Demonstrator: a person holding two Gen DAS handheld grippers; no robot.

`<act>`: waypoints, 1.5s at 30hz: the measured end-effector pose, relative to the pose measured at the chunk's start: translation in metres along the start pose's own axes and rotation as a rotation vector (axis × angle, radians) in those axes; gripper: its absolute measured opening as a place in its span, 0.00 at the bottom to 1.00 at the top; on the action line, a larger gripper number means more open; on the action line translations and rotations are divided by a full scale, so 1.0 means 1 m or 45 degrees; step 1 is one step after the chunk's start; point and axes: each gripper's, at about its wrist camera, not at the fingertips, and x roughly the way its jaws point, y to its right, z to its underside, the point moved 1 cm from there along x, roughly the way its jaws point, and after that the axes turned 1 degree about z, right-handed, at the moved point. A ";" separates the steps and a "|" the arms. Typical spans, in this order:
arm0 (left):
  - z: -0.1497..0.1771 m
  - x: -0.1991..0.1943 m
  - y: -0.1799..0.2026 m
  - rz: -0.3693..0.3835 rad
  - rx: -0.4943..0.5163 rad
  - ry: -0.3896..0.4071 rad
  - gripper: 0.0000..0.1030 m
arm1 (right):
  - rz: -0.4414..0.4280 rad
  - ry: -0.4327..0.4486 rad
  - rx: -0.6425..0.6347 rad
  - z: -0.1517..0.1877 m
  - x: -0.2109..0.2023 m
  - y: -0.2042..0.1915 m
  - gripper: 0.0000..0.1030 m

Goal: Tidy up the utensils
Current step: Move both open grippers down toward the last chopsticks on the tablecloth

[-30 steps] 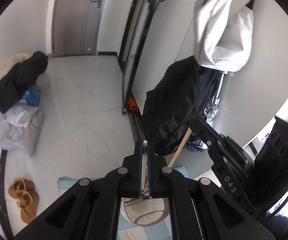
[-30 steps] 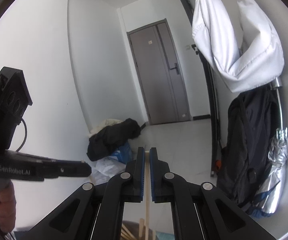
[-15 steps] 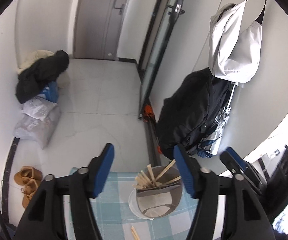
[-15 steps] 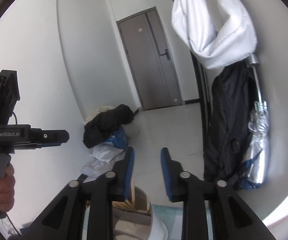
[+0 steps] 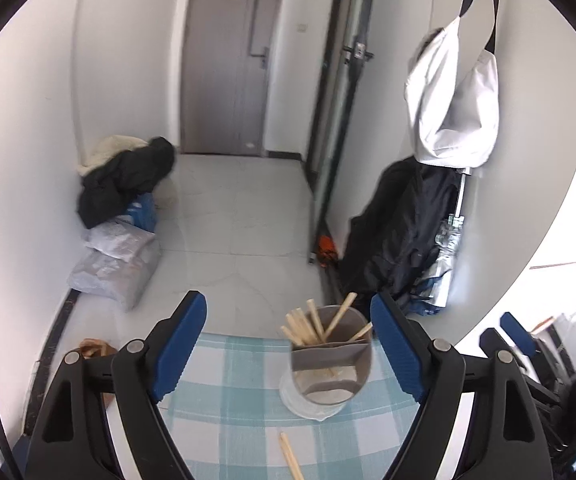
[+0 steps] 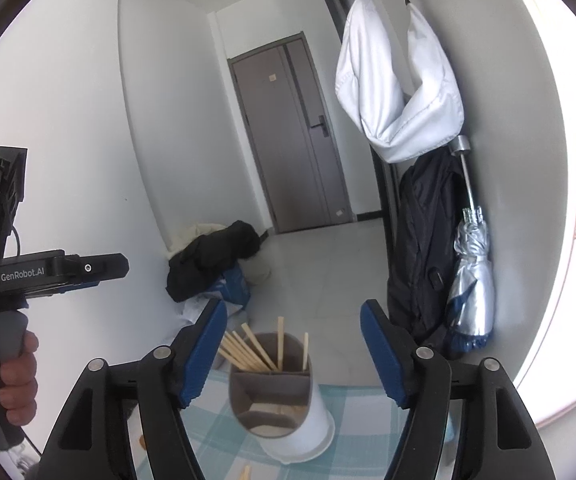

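Note:
A divided utensil holder (image 5: pixel 330 372) stands on the blue checked tablecloth (image 5: pixel 232 392), with several wooden chopsticks (image 5: pixel 308 326) upright in its far compartment. It also shows in the right wrist view (image 6: pixel 278 400), chopsticks (image 6: pixel 248 350) leaning left. My left gripper (image 5: pixel 288 336) is open and empty, above and behind the holder. My right gripper (image 6: pixel 294 344) is open and empty, straddling the holder from above. A loose chopstick (image 5: pixel 291 456) lies on the cloth near the holder. Another chopstick end (image 6: pixel 245 472) shows at the bottom of the right wrist view.
The table's far edge drops to a tiled floor. Bags and a dark coat (image 5: pixel 124 184) are piled at the left wall. A black jacket (image 5: pixel 400 236), white bag (image 5: pixel 452 108) and folded umbrella (image 6: pixel 472 264) hang on the right. The left gripper's body (image 6: pixel 48 272) shows at left.
Both grippers were shut on chopsticks a second ago; both have opened wide and the chopsticks now stand in the holder. Both grippers have pulled back and tilted up.

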 end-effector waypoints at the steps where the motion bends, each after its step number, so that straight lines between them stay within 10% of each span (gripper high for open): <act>1: 0.005 -0.004 0.000 -0.015 0.001 0.013 0.81 | 0.009 0.001 0.006 0.002 -0.005 0.000 0.77; 23: 0.098 -0.008 -0.031 -0.160 -0.100 0.061 0.91 | 0.071 -0.237 -0.078 0.085 -0.022 -0.021 0.80; 45: 0.150 0.049 -0.075 -0.188 -0.139 -0.135 0.91 | 0.031 -0.715 -0.253 0.187 0.074 -0.042 0.72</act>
